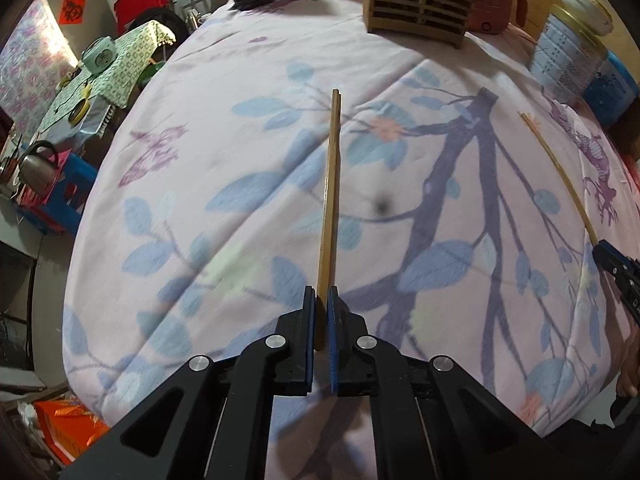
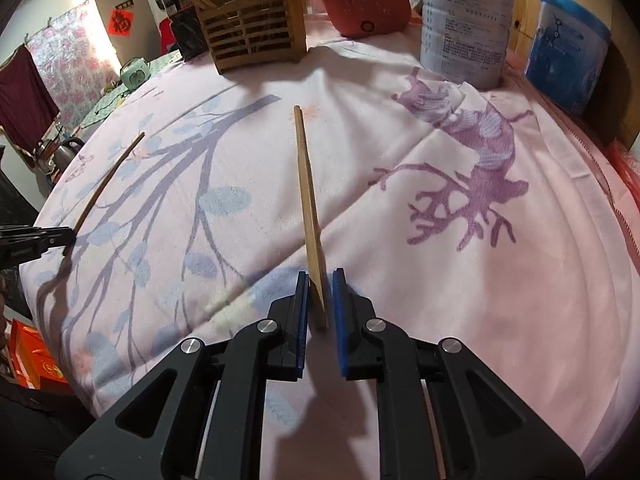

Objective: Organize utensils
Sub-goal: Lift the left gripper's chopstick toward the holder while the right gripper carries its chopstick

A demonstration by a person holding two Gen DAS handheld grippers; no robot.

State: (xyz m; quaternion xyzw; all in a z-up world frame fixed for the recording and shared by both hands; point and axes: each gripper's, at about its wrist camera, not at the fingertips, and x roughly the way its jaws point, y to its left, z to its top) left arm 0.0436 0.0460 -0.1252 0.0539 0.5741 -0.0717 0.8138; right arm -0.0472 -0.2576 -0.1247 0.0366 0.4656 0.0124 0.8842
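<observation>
the left gripper (image 1: 321, 293) is clamped on a pair of chopsticks (image 1: 330, 200); the right gripper (image 2: 321, 275) pinches another pair (image 2: 307, 196). both pairs point out over the flowered tablecloth (image 1: 224, 152) toward the slatted wooden holder (image 2: 256, 28), which stands at the far edge beside a red pot (image 2: 360, 4).

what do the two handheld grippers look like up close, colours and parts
Both look alike: the left gripper and right gripper have matte black plastic arms with triangular cut-outs, round silver pivot pins, and two flat fingers lined with blue pads. No cables, sleeves or readable markings show.
</observation>
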